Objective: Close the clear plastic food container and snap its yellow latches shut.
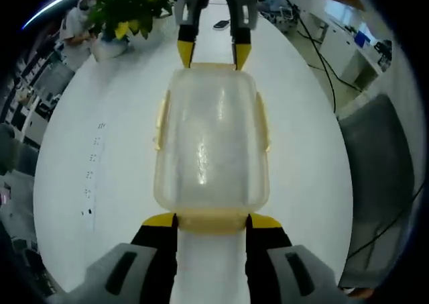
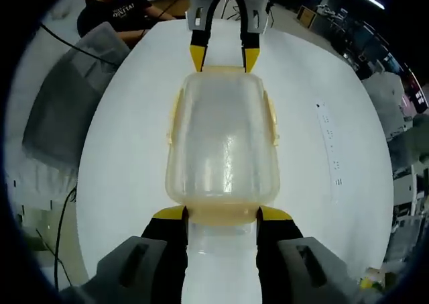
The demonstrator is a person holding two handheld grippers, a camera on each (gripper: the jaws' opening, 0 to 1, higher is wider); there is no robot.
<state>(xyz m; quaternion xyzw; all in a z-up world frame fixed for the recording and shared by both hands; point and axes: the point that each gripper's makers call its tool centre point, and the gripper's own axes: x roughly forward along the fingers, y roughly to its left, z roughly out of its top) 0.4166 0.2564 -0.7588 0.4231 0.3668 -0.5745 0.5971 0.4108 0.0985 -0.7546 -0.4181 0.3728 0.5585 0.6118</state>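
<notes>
The clear plastic container (image 1: 211, 143) lies lengthwise on the white table (image 1: 100, 183), lid on, with yellow latches along its sides (image 1: 161, 119) and ends. My left gripper (image 1: 212, 222) stands open at its near end, the yellow end latch (image 1: 211, 221) between the fingertips. At the far end my right gripper (image 1: 213, 54) is open, tips at the rim. In the right gripper view the same container (image 2: 222, 143) runs from the right gripper (image 2: 222, 217), which straddles an end latch (image 2: 222, 215), to the left gripper (image 2: 223, 57) opposite.
A potted plant (image 1: 127, 12) and a dark phone (image 1: 221, 24) sit at the table's far end. A grey chair (image 1: 379, 163) stands beside the table, with cables (image 1: 322, 62) behind it. A seated person (image 2: 110, 12) and a grey chair (image 2: 60, 109) are near the table's other side.
</notes>
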